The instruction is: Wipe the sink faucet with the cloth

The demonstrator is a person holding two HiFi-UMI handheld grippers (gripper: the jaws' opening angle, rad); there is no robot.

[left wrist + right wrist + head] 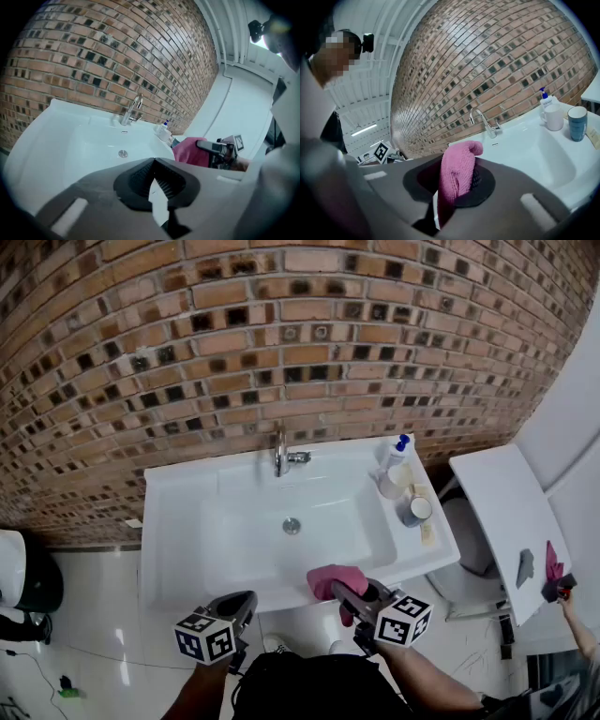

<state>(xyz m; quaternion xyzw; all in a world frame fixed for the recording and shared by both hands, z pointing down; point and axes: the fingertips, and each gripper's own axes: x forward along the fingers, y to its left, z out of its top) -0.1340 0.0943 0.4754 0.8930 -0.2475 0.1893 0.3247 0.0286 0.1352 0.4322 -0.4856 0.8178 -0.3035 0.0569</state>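
Observation:
A chrome faucet (280, 455) (131, 109) (483, 122) rises at the back of a white sink (187, 549) set against a brick wall. My right gripper (345, 594) (457, 180) is shut on a pink cloth (336, 579) (457, 171) (192, 151) and hangs over the sink's front edge, well short of the faucet. My left gripper (246, 601) (153, 180) is shut and holds nothing, in front of the sink's front rim, to the left of the right one.
On the sink's right ledge stand a soap bottle (399, 448) (544, 99), a white mug (394, 480) (553, 117) and a blue-grey cup (414, 511) (577, 123). A drain (292, 526) (123, 153) sits mid-basin. A white shelf (502, 521) stands to the right, a dark bin (33, 573) to the left.

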